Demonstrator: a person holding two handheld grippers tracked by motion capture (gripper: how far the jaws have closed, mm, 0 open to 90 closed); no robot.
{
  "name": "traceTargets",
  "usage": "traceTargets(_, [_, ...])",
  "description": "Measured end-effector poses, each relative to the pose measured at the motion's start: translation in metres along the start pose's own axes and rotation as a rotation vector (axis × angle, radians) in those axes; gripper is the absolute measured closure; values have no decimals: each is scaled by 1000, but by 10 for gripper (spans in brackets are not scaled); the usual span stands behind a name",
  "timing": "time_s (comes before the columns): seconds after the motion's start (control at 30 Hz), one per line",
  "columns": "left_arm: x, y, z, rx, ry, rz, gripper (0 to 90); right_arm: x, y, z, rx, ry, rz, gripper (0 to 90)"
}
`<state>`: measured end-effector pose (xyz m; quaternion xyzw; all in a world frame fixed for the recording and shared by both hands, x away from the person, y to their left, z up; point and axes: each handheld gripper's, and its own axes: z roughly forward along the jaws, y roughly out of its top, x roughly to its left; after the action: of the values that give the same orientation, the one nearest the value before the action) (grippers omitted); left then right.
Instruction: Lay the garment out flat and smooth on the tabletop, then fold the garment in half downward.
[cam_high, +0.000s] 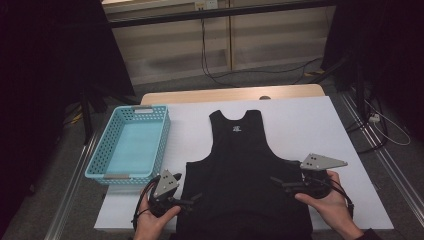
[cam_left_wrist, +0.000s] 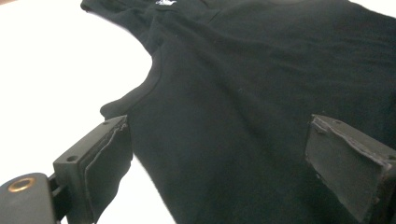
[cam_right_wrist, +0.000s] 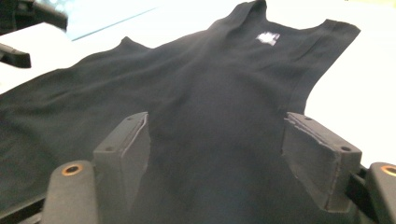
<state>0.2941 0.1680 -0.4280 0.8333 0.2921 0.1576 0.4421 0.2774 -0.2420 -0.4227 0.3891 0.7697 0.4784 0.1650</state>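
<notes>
Where cables trail, white table (wood-edged) stands.

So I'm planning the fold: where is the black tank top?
In the high view, the black tank top lies flat mid-table, right of the blue basket.

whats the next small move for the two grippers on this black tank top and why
Probably lower both and close on the side edges. The black tank top lies flat on the white table cover. The left gripper and right gripper sit at its two sides with fingers open and cloth between them, nothing pinched yet, so a grip likely precedes any fold or lift.
</notes>
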Motion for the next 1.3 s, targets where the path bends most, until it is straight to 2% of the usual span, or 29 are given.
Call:
traceTargets(0.1, [-1, 0, 1, 11, -2, 10, 79, 2, -5, -5, 8, -4, 7, 237])
traceTargets(0.17, [0, 0, 1, 11, -6, 11, 79, 1, -7, -9, 22, -22, -7, 236])
traceTargets(0.27, [1, -1, 1, 13, 4, 9, 80, -3, -9, -15, 23, -17, 18, 227])
traceTargets(0.3, [2, -2, 1, 17, 11, 13, 81, -3, -10, -17, 34, -24, 13, 227])
traceTargets(0.43, [5, -2, 4, 36, 20, 0, 81, -5, -14, -19, 85, -5, 11, 226])
traceTargets(0.5, [5, -2, 6, 52, 8, -12, 85, -6, -16, -20, 119, 13, 23, 256])
traceTargets(0.53, [5, -2, 8, 64, -1, -22, 85, -5, -17, -20, 134, 17, 19, 260])
traceTargets(0.6, [3, -2, 9, 84, 15, 5, 89, -4, -19, -22, 158, 8, -3, 241])
traceTargets(0.63, [2, -2, 9, 88, -2, 7, 79, -3, -20, -23, 164, 7, -18, 240])
traceTargets(0.67, [2, -2, 11, 90, -13, -5, 60, -3, -21, -25, 172, 10, -25, 229])
traceTargets(0.7, [1, -2, 12, 98, 2, -11, 60, -3, -23, -26, 184, 12, -34, 221])
traceTargets(0.77, [-2, -2, 13, 124, 17, 13, 106, -2, -27, -27, 219, 2, -62, 229])
traceTargets(0.83, [-4, 0, 16, 153, 19, 20, 157, -2, -31, -26, 248, 14, -66, 301])
traceTargets(0.9, [-7, 2, 20, 175, 14, 43, 314, -2, -32, -24, 260, 27, -82, 409])
traceTargets(0.93, [-7, 4, 21, 184, 5, 49, 399, -1, -32, -22, 271, 26, -98, 435])
traceTargets(1.0, [-9, 6, 27, 189, -40, 56, 544, 0, -29, -16, 303, 22, -102, 496])
traceTargets(1.03, [-11, 6, 31, 206, -42, 73, 585, 0, -28, -12, 313, 23, -105, 506])
traceTargets(1.1, [-13, 4, 36, 234, -54, 84, 571, -1, -26, -4, 332, 18, -119, 505])
traceTargets(1.2, [-11, 4, 38, 243, -71, 55, 508, 0, -26, 5, 347, 29, -134, 491])
traceTargets(1.23, [-10, 3, 38, 240, -82, 54, 519, 1, -25, 6, 350, 29, -139, 494])
traceTargets(1.27, [-11, 3, 37, 239, -105, 69, 589, 1, -25, 7, 354, 30, -144, 502])
traceTargets(1.3, [-12, 3, 36, 244, -134, 72, 734, 2, -25, 8, 356, 30, -141, 522])
